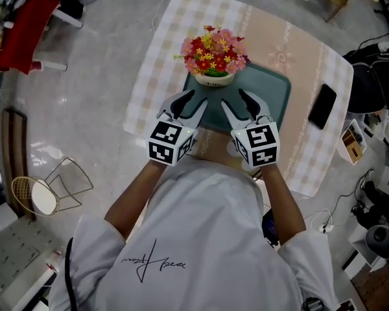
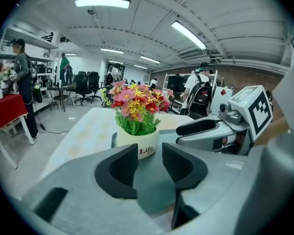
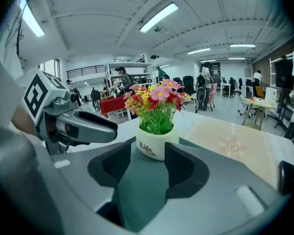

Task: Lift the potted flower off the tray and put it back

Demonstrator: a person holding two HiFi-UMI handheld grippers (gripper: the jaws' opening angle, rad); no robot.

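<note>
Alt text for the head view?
From above: a person's left gripper and right gripper, both open, point at a potted flower standing on a green tray on a checked table. A black phone lies right of the tray.

Bright ceiling strip lights [image 2: 102, 3], soft shadows; claw views fisheye-warped, edges blurred.

potted flower [image 1: 214, 58] on tray [image 1: 272, 92], phone [image 1: 322, 106] right

The white pot [image 3: 156, 148] carries the word "Life" in dark letters, with a second, smaller "Life" printed just below and to the right. The back of the shirt [image 1: 201, 225] bears a handwritten, signature-like script in dark ink; it cannot be read.
</note>
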